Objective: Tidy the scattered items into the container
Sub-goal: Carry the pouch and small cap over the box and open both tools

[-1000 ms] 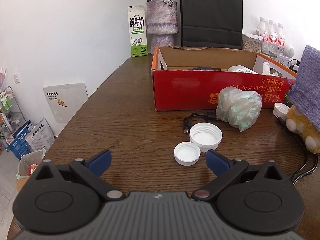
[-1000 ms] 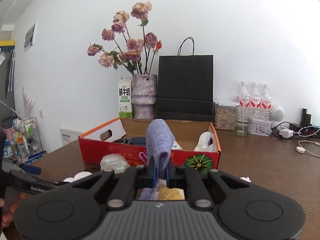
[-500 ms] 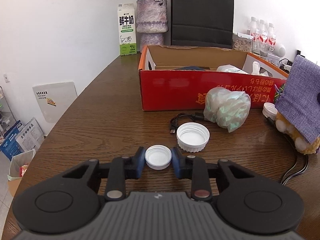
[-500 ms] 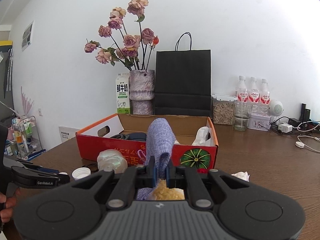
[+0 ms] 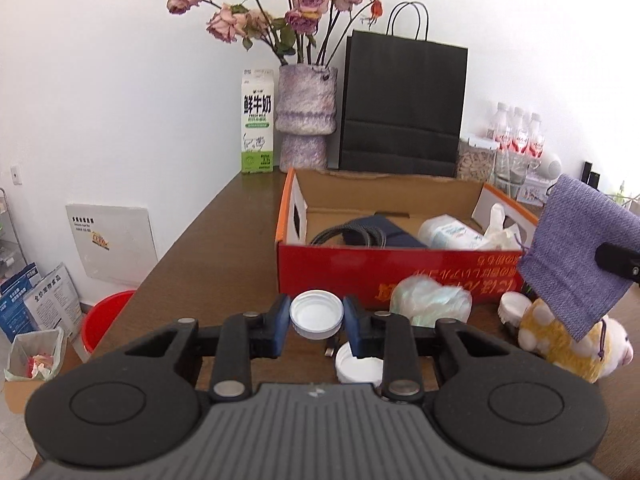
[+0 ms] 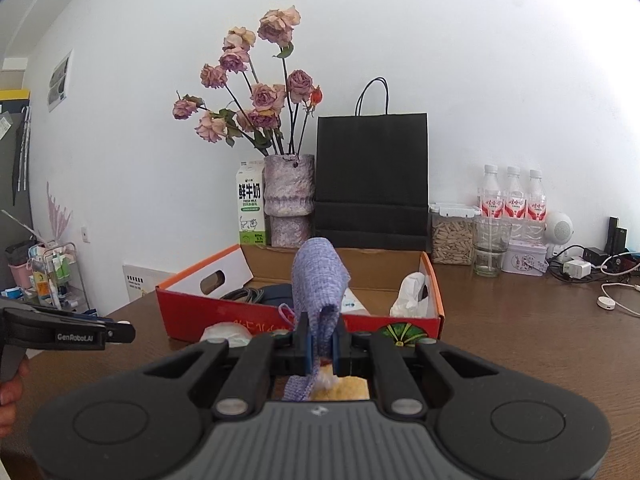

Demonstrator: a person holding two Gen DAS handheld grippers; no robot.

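My left gripper point(image 5: 317, 320) is shut on a small white cap point(image 5: 316, 315), held above the table in front of the red cardboard box point(image 5: 384, 270). A larger white lid point(image 5: 359, 367) lies on the wood under my right finger. My right gripper point(image 6: 320, 344) is shut on a purple woven pouch point(image 6: 318, 284), which hangs above a yellow plush toy point(image 5: 560, 342). The same pouch point(image 5: 580, 256) shows at the right of the left wrist view. A crumpled plastic bag point(image 5: 430, 300) and another white lid point(image 5: 514, 306) lie by the box front. The box point(image 6: 432, 304) holds a cable, a dark item and tissues.
Behind the box stand a milk carton point(image 5: 258, 134), a vase of dried roses point(image 5: 306, 116) and a black paper bag point(image 5: 402, 108). Water bottles point(image 6: 514, 200), jars and chargers crowd the back right. A red bucket point(image 5: 106, 318) sits on the floor left of the table.
My left gripper closed on the small white cap and lifted it off the table, tilting up toward the box. My right gripper kept its hold on the pouch and barely moved.
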